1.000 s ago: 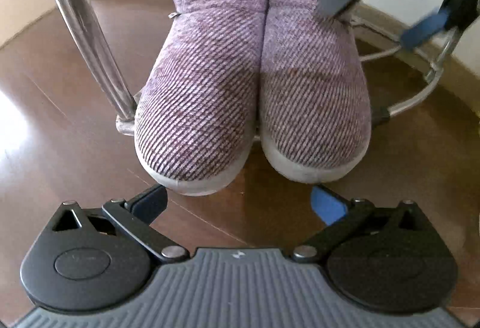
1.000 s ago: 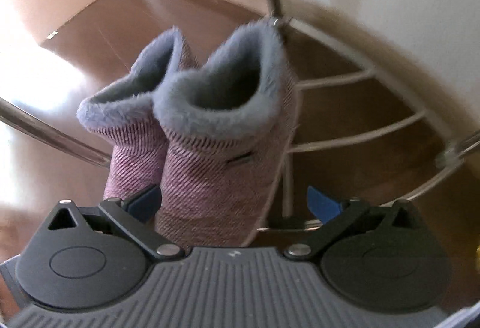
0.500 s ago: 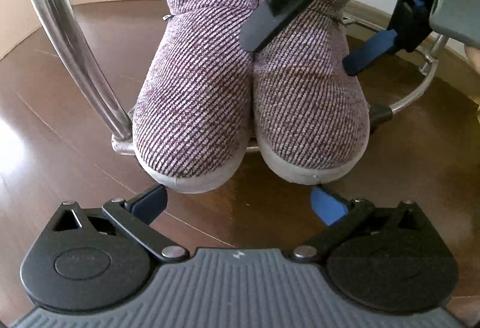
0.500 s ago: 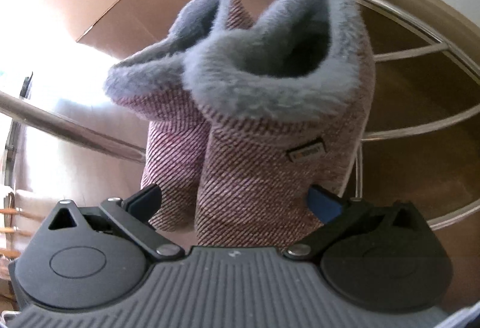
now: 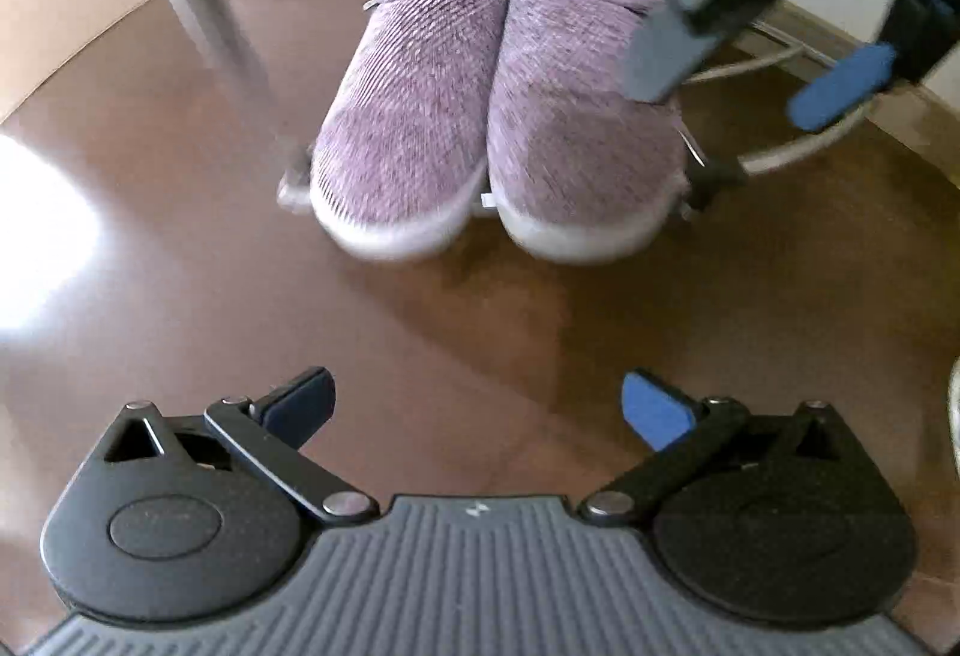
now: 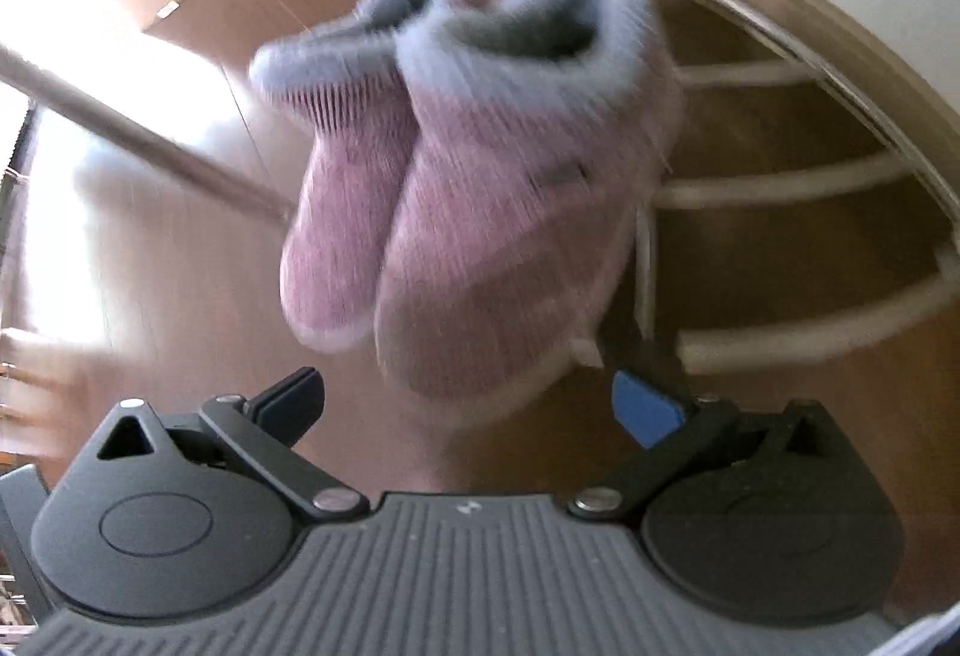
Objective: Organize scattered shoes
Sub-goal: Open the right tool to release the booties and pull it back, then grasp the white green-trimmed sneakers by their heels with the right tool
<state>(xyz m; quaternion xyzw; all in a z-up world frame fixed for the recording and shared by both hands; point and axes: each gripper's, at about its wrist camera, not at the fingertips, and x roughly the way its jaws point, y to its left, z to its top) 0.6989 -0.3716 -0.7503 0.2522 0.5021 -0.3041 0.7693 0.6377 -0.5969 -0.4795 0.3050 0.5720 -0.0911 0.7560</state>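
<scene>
i see the two purple slipper boots [image 5: 498, 98] side by side, touching, on the low rung of the chrome shoe rack [image 5: 198, 8], toes hanging over the brown floor [image 5: 420, 332]. my left gripper [image 5: 477, 407] hangs well back with its fingers wide apart, empty. my right gripper [image 5: 762, 68] sits beside the right-hand boot, fingers spread, gripping nothing.

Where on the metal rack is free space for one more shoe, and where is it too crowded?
The rack rungs to the right of the purple slipper boots are bare. The brown floor between the boot toes and the open left tongs is free too. It is crowded at the boots, where the open right tongs hover.
</scene>
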